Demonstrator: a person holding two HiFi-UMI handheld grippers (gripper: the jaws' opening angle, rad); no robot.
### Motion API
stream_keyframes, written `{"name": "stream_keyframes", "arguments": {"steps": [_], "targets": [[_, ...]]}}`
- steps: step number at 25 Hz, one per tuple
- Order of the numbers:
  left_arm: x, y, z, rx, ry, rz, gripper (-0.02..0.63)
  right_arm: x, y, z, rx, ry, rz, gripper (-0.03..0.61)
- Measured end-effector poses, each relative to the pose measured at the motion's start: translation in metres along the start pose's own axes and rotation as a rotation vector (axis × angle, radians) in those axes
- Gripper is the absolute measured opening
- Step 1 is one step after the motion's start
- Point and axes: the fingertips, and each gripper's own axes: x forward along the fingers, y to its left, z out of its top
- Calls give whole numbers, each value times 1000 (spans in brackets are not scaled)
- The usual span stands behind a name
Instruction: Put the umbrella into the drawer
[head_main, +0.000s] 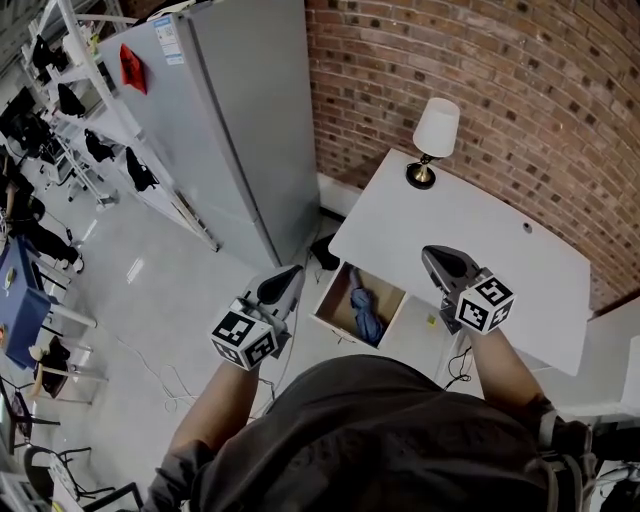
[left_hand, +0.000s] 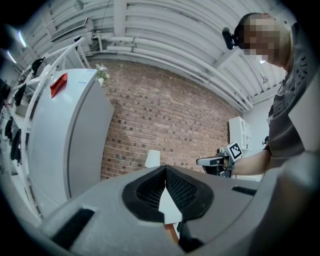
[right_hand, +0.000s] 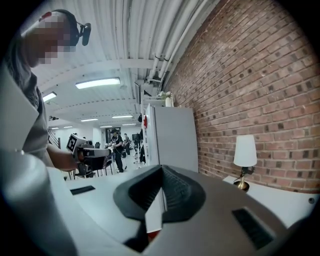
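Observation:
In the head view a folded blue umbrella (head_main: 366, 314) lies inside the open wooden drawer (head_main: 331, 298) that sticks out from under the white desk (head_main: 500, 270). My left gripper (head_main: 290, 276) hangs left of the drawer, jaws shut and empty. My right gripper (head_main: 432, 256) is over the desk's front part, right of the drawer, shut on nothing. In the left gripper view the pads (left_hand: 165, 176) meet at their tips, and the right gripper (left_hand: 210, 161) shows beyond. In the right gripper view the pads (right_hand: 161, 177) are pressed together too.
A white-shaded table lamp (head_main: 434, 142) stands at the desk's far corner against the brick wall (head_main: 520, 90). A tall grey fridge (head_main: 230, 120) stands left of the desk. Clothes racks (head_main: 90, 130) and a blue table (head_main: 18, 300) lie further left. Cables (head_main: 455, 368) trail under the desk.

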Motion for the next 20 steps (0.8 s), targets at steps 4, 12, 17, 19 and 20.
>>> {"name": "stream_keyframes", "arguments": {"steps": [4, 12, 17, 19, 20], "targets": [[1, -2, -2, -2, 6, -3, 3, 1, 0, -4, 2, 12, 13, -8], [-2, -2, -5, -9, 14, 3, 3, 3, 4, -10, -37, 41, 25, -8], [-3, -3, -3, -7, 15, 4, 3, 5, 7, -9, -46, 47, 29, -8], [-4, -2, -2, -7, 14, 4, 3, 6, 7, -9, -47, 47, 29, -8], [-4, -2, -2, -7, 14, 4, 3, 6, 7, -9, -47, 47, 29, -8]]}}
